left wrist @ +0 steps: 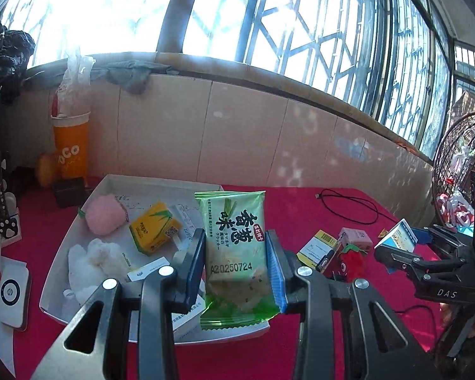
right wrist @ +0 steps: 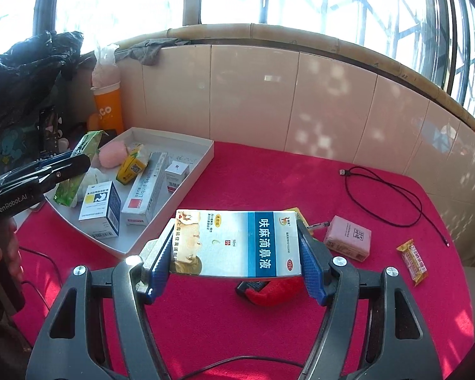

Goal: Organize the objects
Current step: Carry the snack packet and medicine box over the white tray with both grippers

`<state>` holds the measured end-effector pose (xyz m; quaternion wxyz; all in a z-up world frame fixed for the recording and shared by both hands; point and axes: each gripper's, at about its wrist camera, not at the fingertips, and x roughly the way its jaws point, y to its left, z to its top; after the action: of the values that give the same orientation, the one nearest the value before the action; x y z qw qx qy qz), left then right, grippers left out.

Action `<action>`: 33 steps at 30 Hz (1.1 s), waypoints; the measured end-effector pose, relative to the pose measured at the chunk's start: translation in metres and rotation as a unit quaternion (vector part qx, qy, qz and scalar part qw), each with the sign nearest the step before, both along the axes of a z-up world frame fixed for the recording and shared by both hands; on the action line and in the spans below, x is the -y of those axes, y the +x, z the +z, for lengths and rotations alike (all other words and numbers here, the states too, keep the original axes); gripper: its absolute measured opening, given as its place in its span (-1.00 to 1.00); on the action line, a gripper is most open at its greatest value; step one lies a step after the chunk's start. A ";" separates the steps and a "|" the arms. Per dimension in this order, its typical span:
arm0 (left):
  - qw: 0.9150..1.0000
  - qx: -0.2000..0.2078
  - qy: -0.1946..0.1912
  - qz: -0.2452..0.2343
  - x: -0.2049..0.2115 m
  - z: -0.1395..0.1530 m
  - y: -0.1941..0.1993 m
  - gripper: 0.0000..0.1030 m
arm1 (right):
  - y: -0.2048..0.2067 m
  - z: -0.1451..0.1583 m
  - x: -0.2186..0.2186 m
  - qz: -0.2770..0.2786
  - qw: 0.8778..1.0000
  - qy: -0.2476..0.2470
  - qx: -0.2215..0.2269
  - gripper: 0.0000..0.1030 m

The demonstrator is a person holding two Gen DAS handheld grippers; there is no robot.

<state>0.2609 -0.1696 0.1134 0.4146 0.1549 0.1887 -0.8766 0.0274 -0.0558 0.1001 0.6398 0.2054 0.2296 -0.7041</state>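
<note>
Clamping a green cracker packet (left wrist: 236,253), the left gripper (left wrist: 236,262) hangs over the white tray (left wrist: 79,221); right gripper (right wrist: 237,253) grips a medicine box (right wrist: 237,243).

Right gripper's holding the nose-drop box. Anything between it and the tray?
Nothing visible. The right gripper holds the nose-drop box above bare red cloth, with only cloth between it and the tray's near wall. Inside the tray, boxes already fill the near part, and the left gripper holds a cracker packet over it.

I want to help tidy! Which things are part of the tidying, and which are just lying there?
Tidying: green cracker packet in left claw; blue medicine box in right claw; white tray.
Lying about: orange cup; black cable.
</note>
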 end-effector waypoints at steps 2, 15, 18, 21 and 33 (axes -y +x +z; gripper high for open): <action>1.000 -0.004 0.000 0.007 0.002 0.001 0.006 -0.28 | 0.004 0.002 0.004 0.004 1.000 0.000 -0.003 0.35; 0.999 -0.024 0.010 0.034 0.018 -0.001 0.030 -0.28 | 0.028 0.014 0.025 0.030 0.999 0.004 -0.040 0.35; 0.999 -0.028 0.012 0.040 0.021 -0.002 0.037 -0.28 | 0.036 0.018 0.032 0.037 0.998 0.002 -0.048 0.35; 0.998 -0.032 0.014 0.045 0.023 -0.003 0.043 -0.28 | 0.044 0.024 0.040 0.044 0.998 0.001 -0.055 0.35; 0.997 -0.009 0.002 0.077 0.046 -0.001 0.057 -0.28 | 0.064 0.036 0.087 0.083 0.996 0.028 -0.016 0.35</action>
<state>0.3179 -0.2156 0.1127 0.4786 0.1333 0.2057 -0.8431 0.0913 -0.1426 0.1366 0.6864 0.1920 0.2757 -0.6450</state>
